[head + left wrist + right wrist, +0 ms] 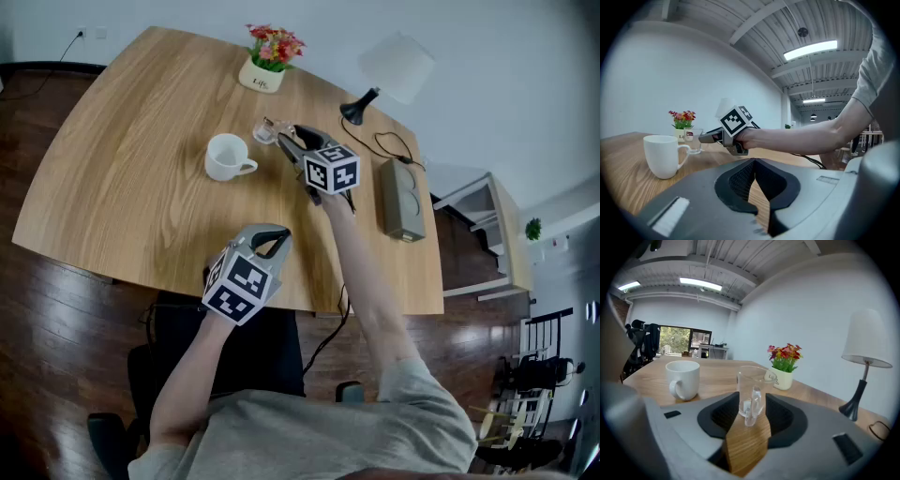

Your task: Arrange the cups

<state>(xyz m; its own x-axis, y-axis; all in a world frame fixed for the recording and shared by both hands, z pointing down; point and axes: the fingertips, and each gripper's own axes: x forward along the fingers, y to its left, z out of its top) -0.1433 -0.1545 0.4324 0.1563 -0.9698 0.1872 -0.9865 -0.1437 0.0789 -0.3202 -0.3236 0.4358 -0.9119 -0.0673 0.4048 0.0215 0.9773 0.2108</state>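
Presently, right gripper point(751, 403) released, jaws either side of glass point(752, 380); left gripper point(754, 162) clenched, empty; mug point(225, 156) near glass.

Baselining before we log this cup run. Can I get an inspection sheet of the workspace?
Surface: wooden table, no spills seen.
Job's things: white mug upright; glass cup upright beside it, not touching it.
Clutter: flower pot, lamp and grey box along the far and right edges.
Grippers: right hand-held gripper has its jaws apart with the glass cup between them, contact unclear; left hand-held gripper has its jaws together, empty, over the near edge.
Cables: black cable between lamp and grey box.
Surroundings: dark wood floor; white shelf unit at right.
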